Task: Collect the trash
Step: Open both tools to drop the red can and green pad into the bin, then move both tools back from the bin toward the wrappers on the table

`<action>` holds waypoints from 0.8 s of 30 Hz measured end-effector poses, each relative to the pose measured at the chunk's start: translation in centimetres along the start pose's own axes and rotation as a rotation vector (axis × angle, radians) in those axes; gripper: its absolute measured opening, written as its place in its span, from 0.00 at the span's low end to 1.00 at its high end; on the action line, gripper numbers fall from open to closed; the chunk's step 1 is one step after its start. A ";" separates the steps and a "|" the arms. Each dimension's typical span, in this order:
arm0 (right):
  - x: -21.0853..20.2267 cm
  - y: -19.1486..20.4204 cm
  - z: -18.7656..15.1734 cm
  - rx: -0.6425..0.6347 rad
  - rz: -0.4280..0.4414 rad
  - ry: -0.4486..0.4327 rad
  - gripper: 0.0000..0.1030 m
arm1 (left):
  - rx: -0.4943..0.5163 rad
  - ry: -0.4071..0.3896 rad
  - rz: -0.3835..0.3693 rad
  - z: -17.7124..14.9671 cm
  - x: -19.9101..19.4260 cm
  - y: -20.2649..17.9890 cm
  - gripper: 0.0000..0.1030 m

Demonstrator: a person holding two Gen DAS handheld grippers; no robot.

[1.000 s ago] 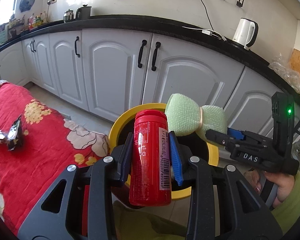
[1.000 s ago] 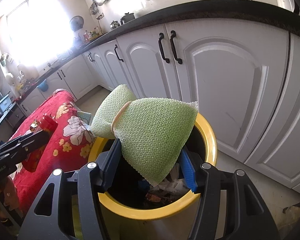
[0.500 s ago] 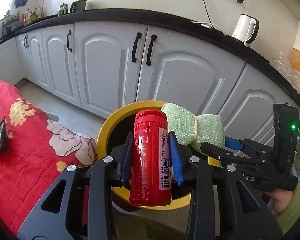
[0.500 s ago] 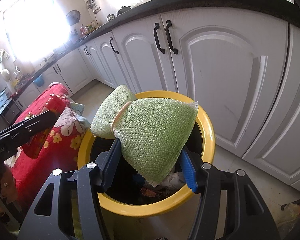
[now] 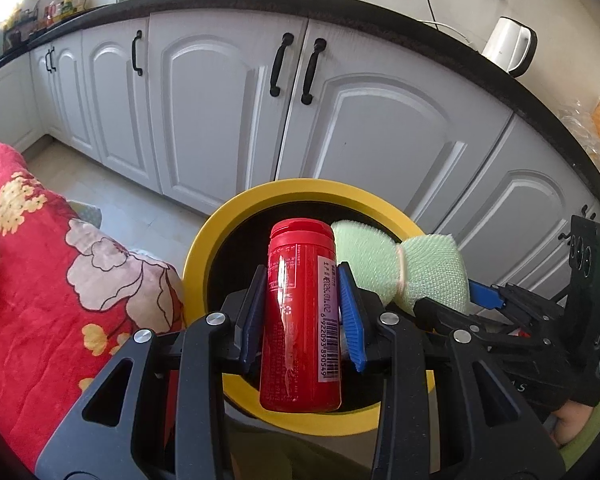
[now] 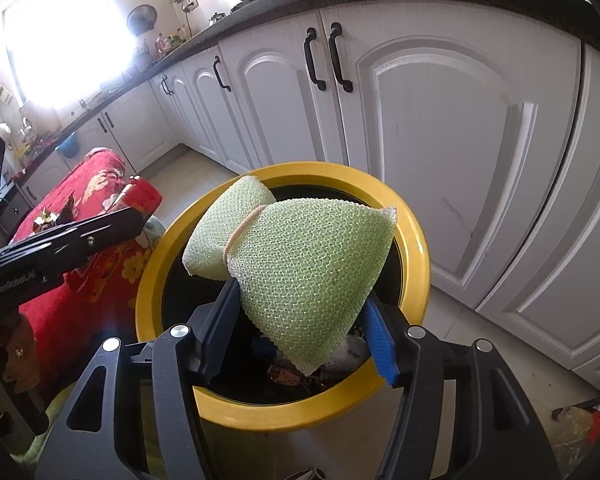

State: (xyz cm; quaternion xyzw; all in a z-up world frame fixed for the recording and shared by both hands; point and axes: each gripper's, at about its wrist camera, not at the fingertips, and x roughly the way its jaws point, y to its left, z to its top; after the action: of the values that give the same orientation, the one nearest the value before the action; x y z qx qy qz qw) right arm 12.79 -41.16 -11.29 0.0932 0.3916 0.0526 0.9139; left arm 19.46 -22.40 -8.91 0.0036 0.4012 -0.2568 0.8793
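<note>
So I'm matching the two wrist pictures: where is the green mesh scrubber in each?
Left wrist: green mesh scrubber right of centre, beside the red bottle.
Right wrist: centre, between the right gripper's opening jaws.
Shared landmark: the yellow-rimmed bin under it.

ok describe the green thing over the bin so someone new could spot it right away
Find the white kitchen cabinets, then the yellow-rimmed bin in front of them. Above its dark opening the right gripper, jaws opening, has a pale green mesh scrubber between them. A band pinches it into a bow shape, unlike the smooth red bottle alongside.
</note>
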 end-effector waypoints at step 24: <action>-0.7 -1.4 0.3 0.071 -0.035 -0.030 0.80 | -0.121 -0.053 0.092 -0.3 -3.8 3.3 0.89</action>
State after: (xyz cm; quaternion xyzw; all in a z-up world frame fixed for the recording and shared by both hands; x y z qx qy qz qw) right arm 12.53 -42.65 -10.88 0.1193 0.3808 0.0212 0.9167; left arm 18.64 -17.78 -7.04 -0.0377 0.3918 -0.1914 0.8991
